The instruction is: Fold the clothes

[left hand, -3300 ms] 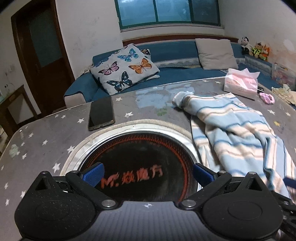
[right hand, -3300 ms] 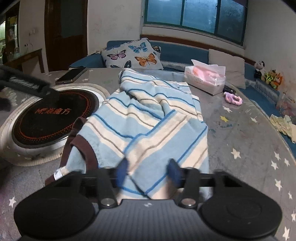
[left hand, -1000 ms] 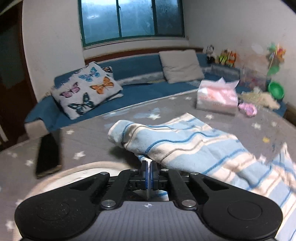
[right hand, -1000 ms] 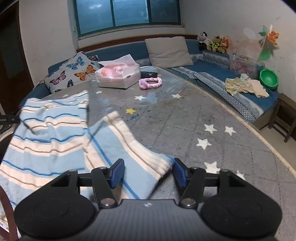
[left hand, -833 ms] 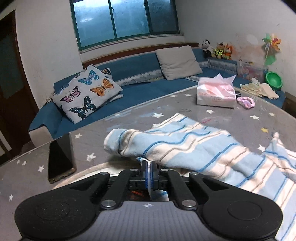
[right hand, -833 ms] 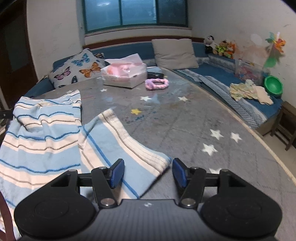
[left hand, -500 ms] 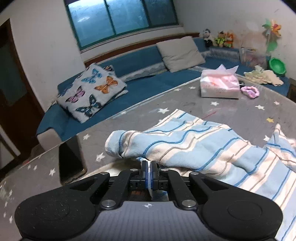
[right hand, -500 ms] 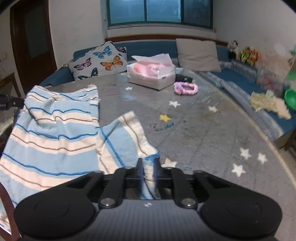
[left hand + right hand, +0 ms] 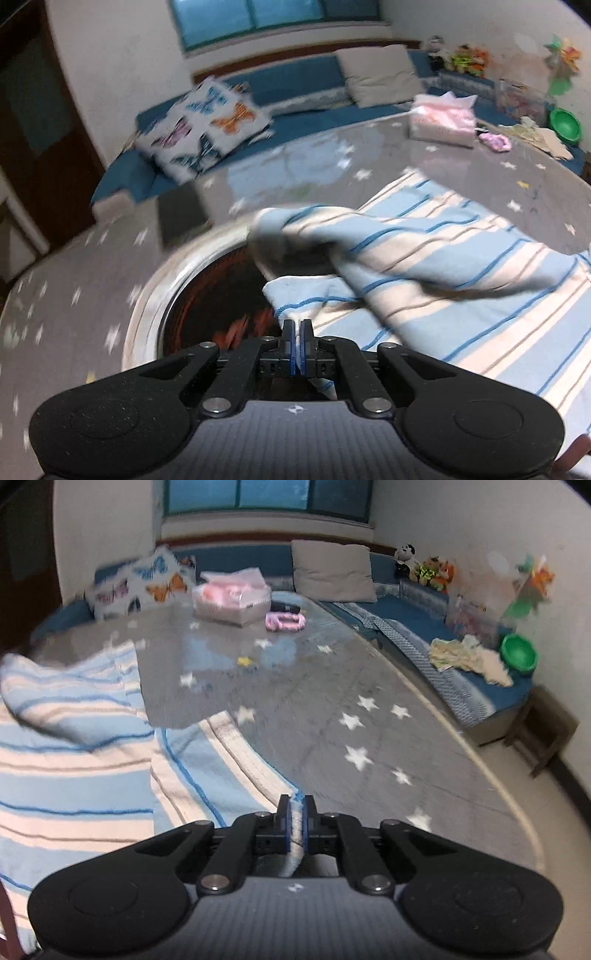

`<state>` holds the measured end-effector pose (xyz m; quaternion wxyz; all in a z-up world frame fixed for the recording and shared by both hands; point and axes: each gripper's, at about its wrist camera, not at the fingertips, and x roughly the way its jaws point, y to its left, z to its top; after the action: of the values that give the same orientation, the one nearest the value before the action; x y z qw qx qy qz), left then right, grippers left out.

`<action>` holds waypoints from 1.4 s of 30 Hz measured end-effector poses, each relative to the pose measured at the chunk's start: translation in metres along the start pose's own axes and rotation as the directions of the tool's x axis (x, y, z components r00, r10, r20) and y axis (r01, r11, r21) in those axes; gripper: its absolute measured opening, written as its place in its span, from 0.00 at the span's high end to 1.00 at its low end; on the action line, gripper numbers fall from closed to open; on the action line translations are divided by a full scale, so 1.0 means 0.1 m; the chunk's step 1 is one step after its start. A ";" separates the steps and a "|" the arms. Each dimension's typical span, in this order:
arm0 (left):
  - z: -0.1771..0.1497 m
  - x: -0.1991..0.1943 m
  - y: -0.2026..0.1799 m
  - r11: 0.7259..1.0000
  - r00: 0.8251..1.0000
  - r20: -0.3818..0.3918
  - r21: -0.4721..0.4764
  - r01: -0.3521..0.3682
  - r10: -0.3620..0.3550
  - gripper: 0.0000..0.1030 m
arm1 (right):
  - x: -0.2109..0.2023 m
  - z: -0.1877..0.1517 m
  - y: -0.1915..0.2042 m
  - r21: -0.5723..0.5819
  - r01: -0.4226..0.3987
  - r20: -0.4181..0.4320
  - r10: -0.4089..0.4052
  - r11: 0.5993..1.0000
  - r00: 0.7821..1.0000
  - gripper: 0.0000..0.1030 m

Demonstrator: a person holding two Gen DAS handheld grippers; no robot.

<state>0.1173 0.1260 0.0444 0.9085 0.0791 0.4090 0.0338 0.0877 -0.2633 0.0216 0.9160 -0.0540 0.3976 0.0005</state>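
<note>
Right wrist view: right gripper (image 9: 294,825) jaws and left gripper (image 9: 297,345) jaws each pinch the striped garment's (image 9: 88,775) edge.

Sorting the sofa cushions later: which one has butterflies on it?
The white butterfly pillow at the sofa's left end; the plain beige cushion further right has no print.

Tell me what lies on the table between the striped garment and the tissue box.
In the right wrist view, only bare star-printed tablecloth separates the striped garment from the tissue box.
</note>
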 end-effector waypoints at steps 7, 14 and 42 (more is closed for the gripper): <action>-0.39 -0.42 0.29 0.996 0.999 -0.005 -0.086 -0.040 0.039 0.98 | -0.26 0.37 0.15 -0.055 -0.172 0.064 0.176 0.984 0.982 0.85; -0.44 -0.58 0.33 0.996 0.998 0.045 -0.079 -0.038 0.042 0.98 | 0.22 0.94 0.92 -0.192 -0.375 0.030 0.387 0.907 0.921 0.81; -0.64 -0.45 0.46 0.987 0.998 -0.019 -0.150 -0.062 0.060 0.98 | 1.07 1.48 2.24 -0.384 -0.337 0.080 0.394 0.860 0.916 0.95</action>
<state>0.0394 0.1727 0.0434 0.9074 0.0223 0.4092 0.0930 0.2590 -0.0300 0.0224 0.9014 -0.1451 0.3208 0.2521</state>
